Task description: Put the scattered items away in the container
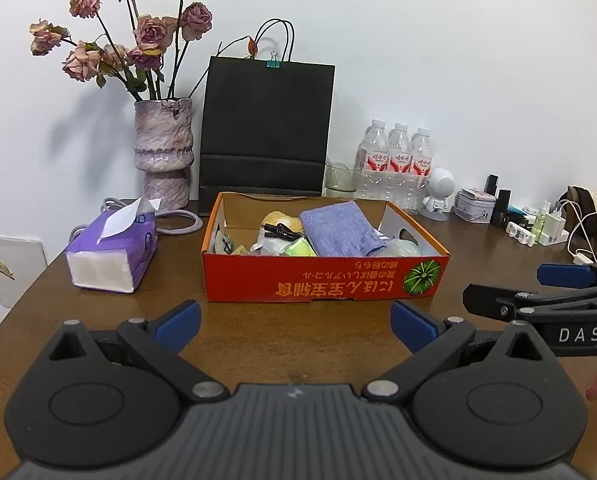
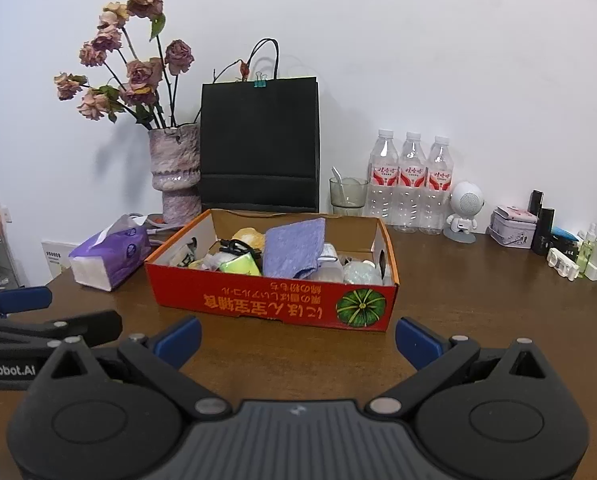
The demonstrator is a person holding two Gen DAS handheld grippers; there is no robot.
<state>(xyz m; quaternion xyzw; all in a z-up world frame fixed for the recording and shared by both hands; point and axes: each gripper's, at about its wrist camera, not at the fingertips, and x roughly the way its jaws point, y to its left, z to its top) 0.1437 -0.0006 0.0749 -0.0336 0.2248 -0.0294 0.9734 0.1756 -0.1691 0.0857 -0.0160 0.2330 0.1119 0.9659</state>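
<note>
Orange cardboard box (image 1: 322,276) sits mid-worktop (image 1: 290,344), directly ahead of both tools. Left tool (image 1: 294,322): fingers apart, nothing between them, held back from the box's near wall. Right tool (image 2: 296,338): likewise spread and empty, level with the left one.

Box contents: purple cloth (image 1: 340,230) folded on top toward the box's right half; black cable (image 1: 280,232) coiled left of the cloth over a yellowish item; green packet (image 1: 298,248) against the near wall; pale round object (image 2: 360,272) in the right near corner. Other items underneath, not identifiable.

Judgement: no loose items visible on the worktop in front of the box; task appears finished or nearly so. Tissue pack (image 1: 112,250) left of the box, and the vase, black bag and bottles behind it, look like fixtures rather than scatter.

For this step: keep both tools spread and clear of the box wall, and scan either side of the box before withdrawing.
</note>
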